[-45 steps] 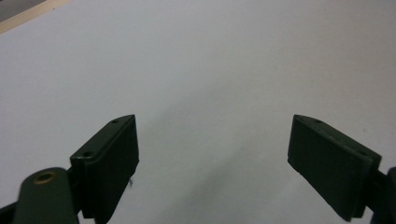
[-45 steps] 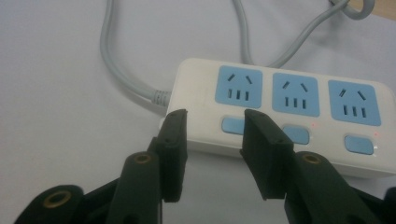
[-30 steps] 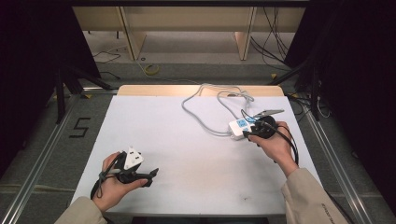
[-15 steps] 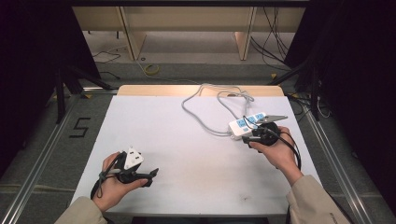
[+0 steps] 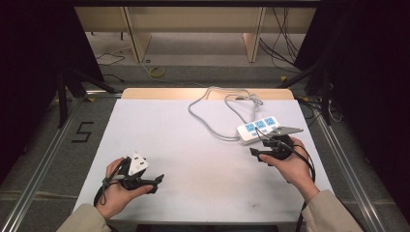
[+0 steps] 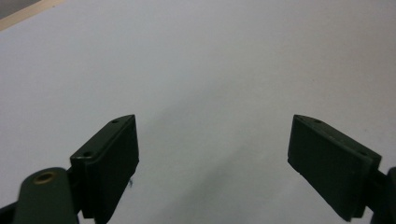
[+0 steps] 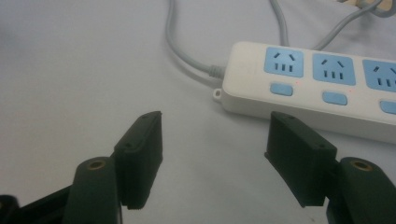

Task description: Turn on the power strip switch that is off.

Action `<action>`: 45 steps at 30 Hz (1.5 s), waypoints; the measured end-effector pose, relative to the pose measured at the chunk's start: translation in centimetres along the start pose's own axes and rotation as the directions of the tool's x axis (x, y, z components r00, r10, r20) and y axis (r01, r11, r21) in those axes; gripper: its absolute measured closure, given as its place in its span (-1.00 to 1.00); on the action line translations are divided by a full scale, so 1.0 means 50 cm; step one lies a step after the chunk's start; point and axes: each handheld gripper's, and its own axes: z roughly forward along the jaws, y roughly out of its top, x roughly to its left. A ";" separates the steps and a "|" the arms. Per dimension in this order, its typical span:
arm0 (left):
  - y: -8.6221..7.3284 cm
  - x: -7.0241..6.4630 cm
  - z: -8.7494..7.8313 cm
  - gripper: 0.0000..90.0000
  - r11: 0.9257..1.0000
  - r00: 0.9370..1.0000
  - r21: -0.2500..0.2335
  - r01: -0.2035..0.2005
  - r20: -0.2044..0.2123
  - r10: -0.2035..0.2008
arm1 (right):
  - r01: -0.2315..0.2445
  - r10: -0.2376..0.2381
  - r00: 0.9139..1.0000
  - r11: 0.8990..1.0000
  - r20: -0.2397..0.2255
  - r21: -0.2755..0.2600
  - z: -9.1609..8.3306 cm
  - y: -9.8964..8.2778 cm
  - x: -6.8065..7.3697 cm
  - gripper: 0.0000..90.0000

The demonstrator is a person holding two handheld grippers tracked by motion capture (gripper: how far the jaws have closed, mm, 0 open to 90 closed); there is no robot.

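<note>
The right gripper, jaws just opening and empty, sits just near of the power strip. The left gripper stands open over the bare table.

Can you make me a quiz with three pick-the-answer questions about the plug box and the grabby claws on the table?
1. Where on the table does the power strip lie?
A. far right part
B. near left corner
C. dead centre

2. What colour are the sockets on the power strip?
A. red
B. blue
C. green

3. How do the jaws of the right gripper stand?
A. shut on the grey cable
B. shut on nothing
C. open, with nothing between them

Answers:
1 A: the high view shows it toward the far right, just beyond the right gripper.
2 B: the right gripper view shows light blue socket faces and buttons.
3 C: bare table shows between the pads; the jaws have just been opening.
</note>
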 end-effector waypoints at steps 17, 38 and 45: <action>0.000 0.000 0.000 -0.64 1.000 1.000 0.001 -0.002 0.004 0.002 | 0.012 -0.015 0.998 0.998 -0.059 -0.058 -0.036 -0.051 0.021 -0.32; 0.000 -0.002 0.000 -0.64 1.000 1.000 0.007 -0.012 0.012 0.011 | 0.014 -0.021 0.997 0.995 -0.070 -0.103 -0.076 -0.111 0.026 -0.34; 0.001 -0.003 0.001 -0.64 1.000 1.000 0.000 -0.008 0.011 0.008 | 0.022 -0.029 0.998 0.993 -0.062 -0.115 -0.081 -0.112 0.029 -0.34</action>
